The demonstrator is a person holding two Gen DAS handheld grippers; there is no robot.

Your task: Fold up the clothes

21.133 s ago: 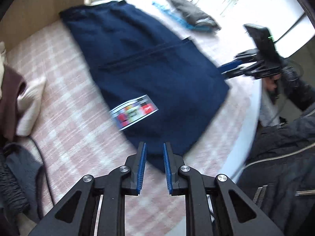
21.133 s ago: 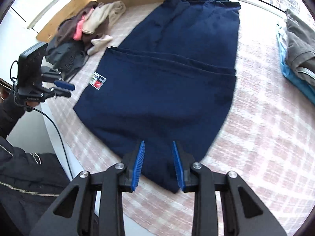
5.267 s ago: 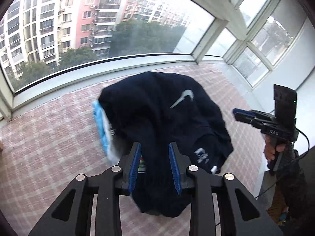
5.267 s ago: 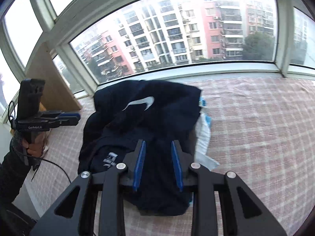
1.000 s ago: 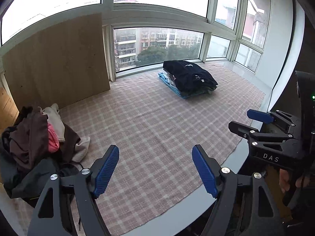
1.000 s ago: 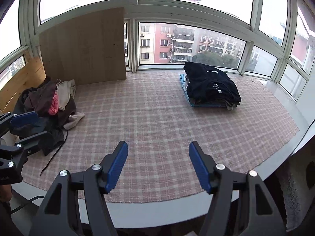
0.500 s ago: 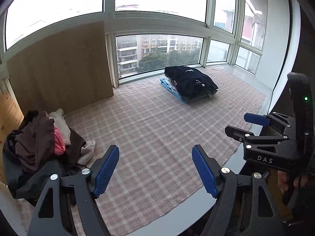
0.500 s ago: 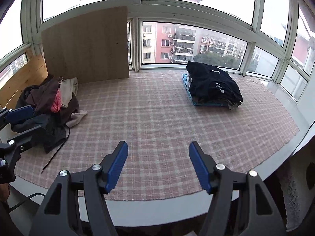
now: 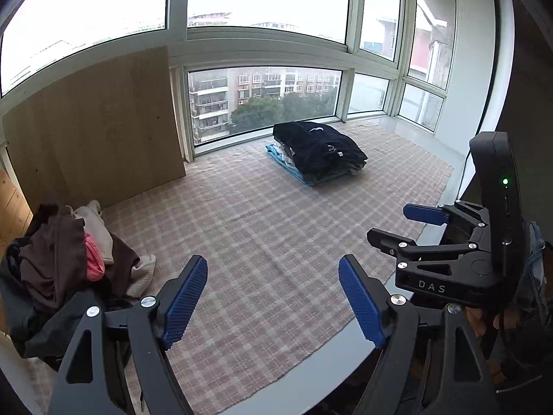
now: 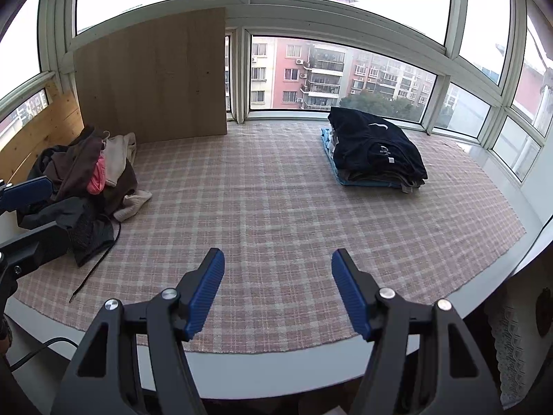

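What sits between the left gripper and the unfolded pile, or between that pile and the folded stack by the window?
Nothing visible does. The left gripper hangs open and empty beside the unfolded pile. Only bare plaid cloth lies between the pile and the folded stack. The right gripper is open too.

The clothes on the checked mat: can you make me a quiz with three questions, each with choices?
1. Where is the folded stack?
A. by the window
B. against the wooden board
C. between the tongs

2. What colour is the top garment on that stack?
A. pink
B. dark navy
C. yellow

3. How are the right tongs?
A. open and empty
C. shut on a sock
B. shut on the mat

Answers: 1 A, the stack lies on the checked mat just below the window glass. 2 B, its top is dark navy with a small white mark. 3 A, the blue pads stand apart with only mat between them.
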